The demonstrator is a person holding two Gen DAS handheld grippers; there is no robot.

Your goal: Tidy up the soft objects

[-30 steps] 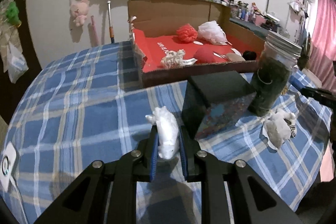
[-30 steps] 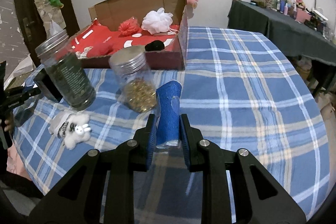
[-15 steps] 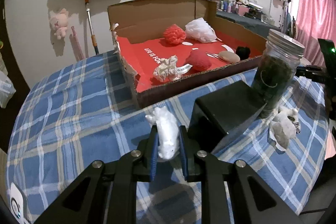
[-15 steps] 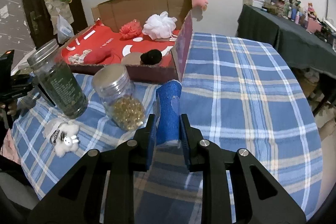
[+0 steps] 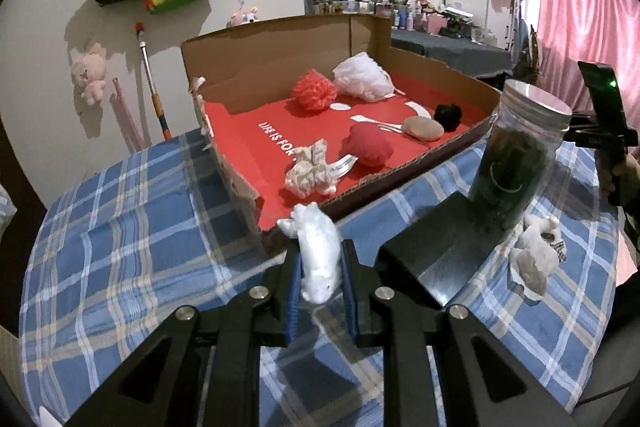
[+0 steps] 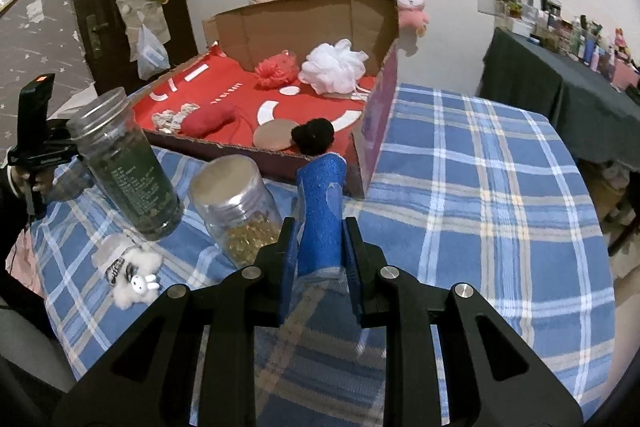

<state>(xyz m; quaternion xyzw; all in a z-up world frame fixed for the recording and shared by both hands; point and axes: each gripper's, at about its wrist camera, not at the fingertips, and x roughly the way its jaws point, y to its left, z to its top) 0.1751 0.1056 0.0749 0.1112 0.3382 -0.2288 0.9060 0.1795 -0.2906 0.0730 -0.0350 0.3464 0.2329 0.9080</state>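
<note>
Left wrist view: black box [image 5: 436,259] beside the dark jar [image 5: 516,163], hidden from the other camera.
Left gripper [image 5: 320,277]: fingers clamped on a white soft toy [image 5: 318,255], near the cardboard box [image 5: 400,183] front corner.
Right wrist view: jar of golden beads [image 6: 236,211], seen only here.
Right gripper [image 6: 320,251]: fingers narrowly apart, pinching a blue foam roll [image 6: 322,223] above the tablecloth [image 6: 480,195].

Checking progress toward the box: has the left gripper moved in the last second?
Yes. The left gripper, shut on the white plush, has moved toward the cardboard box, whose near corner now sits just beyond it.
</note>
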